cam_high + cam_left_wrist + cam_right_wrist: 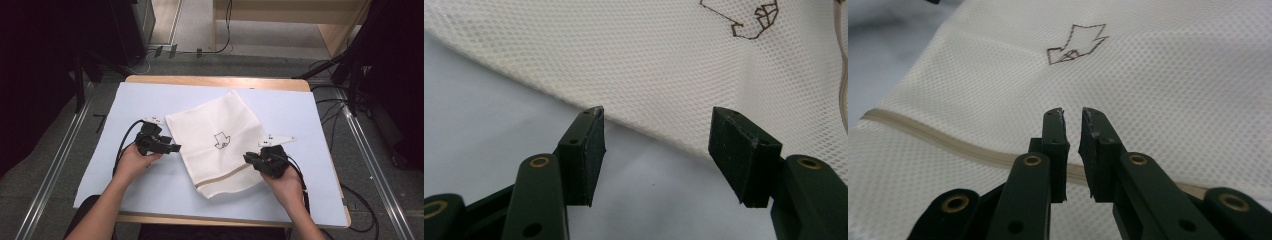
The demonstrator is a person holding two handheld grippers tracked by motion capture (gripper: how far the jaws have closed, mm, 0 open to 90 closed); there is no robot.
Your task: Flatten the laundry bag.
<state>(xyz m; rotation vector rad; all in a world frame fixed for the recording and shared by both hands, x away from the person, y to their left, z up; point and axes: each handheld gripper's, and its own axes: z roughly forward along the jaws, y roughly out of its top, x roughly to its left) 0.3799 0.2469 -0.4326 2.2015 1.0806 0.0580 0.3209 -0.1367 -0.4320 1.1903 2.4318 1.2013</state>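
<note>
— Mesh laundry bag [217, 145]: where is it found, and how is it expected to handle?

— It is laid flat on the pale blue table cover [150, 100], tilted, with its beige zipper band [225, 177] toward the person's edge. It is judged light, limp and loosely woven, so it is likely to sag and fold when lifted, and the netting could be snagged.

— How are the tongs set?

— The left gripper [656, 145] is held wide apart, just beside the bag's left edge, nothing between its pads. The right gripper [1073, 150] is held over the bag near the zipper band, its jaws narrowly parted, no fabric seen pinched.

— Where should hold be taken?

— The hemmed edges or corners are judged best, one per gripper.
</note>
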